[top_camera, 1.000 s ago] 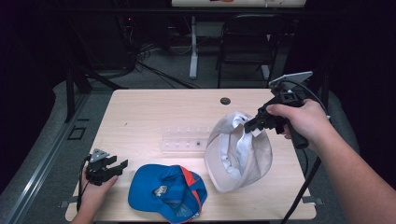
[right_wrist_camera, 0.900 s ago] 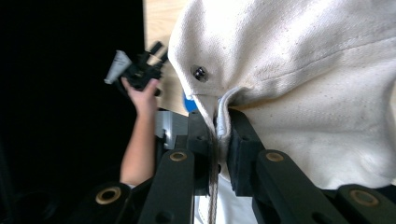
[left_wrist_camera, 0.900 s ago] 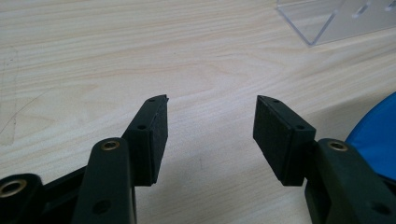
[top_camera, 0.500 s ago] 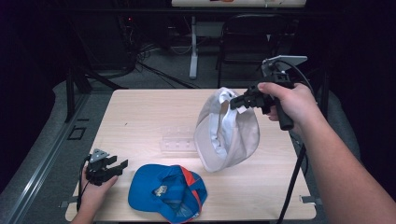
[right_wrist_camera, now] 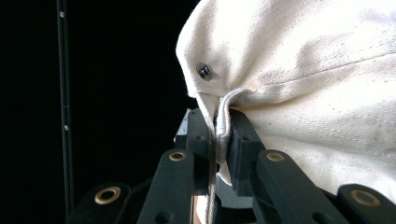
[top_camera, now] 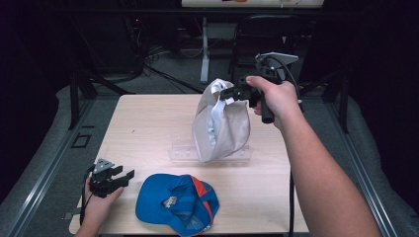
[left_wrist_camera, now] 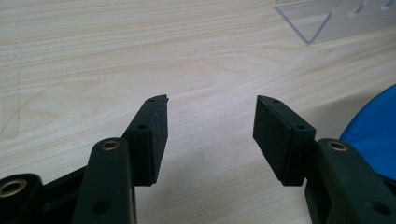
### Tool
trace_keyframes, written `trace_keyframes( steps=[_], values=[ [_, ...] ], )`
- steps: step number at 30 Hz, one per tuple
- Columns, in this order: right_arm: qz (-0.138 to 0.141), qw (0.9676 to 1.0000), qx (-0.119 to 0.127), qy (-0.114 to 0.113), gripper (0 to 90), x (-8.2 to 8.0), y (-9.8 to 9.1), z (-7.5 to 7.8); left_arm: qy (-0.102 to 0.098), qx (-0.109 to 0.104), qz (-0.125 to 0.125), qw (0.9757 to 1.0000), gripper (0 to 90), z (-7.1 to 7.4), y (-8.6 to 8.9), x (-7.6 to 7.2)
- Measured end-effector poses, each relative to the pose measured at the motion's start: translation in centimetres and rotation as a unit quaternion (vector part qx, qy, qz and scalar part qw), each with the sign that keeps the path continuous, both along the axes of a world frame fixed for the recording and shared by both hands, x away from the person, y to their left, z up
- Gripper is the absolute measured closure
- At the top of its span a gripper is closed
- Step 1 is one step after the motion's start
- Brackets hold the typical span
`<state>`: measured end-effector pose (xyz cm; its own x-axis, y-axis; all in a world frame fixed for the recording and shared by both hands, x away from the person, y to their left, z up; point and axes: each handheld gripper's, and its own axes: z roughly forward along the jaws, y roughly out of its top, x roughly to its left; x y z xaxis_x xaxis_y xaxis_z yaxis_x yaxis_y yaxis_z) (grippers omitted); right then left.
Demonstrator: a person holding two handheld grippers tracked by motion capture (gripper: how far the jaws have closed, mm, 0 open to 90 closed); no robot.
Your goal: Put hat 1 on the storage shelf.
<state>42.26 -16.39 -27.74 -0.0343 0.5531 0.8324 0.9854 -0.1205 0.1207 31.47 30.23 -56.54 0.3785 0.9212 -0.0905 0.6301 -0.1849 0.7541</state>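
Right gripper (top_camera: 228, 94) clamps the cream cap (top_camera: 220, 128) by its rim, hanging it above the clear rack (top_camera: 180, 153) for placement, while left gripper (top_camera: 126, 176), beside that rack, waits wide open.

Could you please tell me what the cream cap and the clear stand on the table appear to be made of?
Cream cap: apparently matte woven cotton twill, judging by its fine weave and soft folds. Clear stand: likely glossy acrylic, being see-through with bright, sharp edges.
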Motion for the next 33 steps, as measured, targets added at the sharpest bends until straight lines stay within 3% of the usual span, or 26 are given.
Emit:
trace_keyframes(
  steps=[7,11,14,24,29,33],
  values=[
    [-0.014,0.9999,0.000,0.003,81.0,1.7,1.7,-0.9,-0.011,0.019,0.006,0.9997,45.4,0.2,0.2,-1.0],
    [-0.025,0.9996,0.009,0.006,80.9,2.5,2.6,-1.6,-0.023,0.039,-0.003,0.9990,44.6,0.6,-0.3,-1.6],
    [-0.031,0.9995,0.006,0.006,80.8,3.0,3.1,-2.0,-0.029,0.042,-0.006,0.9987,44.1,0.6,-0.6,-1.7],
    [-0.047,0.9988,-0.001,0.011,80.3,3.8,4.5,-2.7,-0.029,0.022,-0.012,0.9993,42.7,0.9,-0.7,-1.7],
    [-0.045,0.9989,-0.001,0.010,79.9,3.7,4.9,-2.9,-0.052,0.017,-0.024,0.9982,41.6,2.1,-2.1,-1.9],
    [-0.042,0.9991,0.002,0.009,79.4,3.6,5.1,-2.9,-0.073,0.016,-0.054,0.9957,39.2,3.9,-4.5,-2.0]
  ],
)
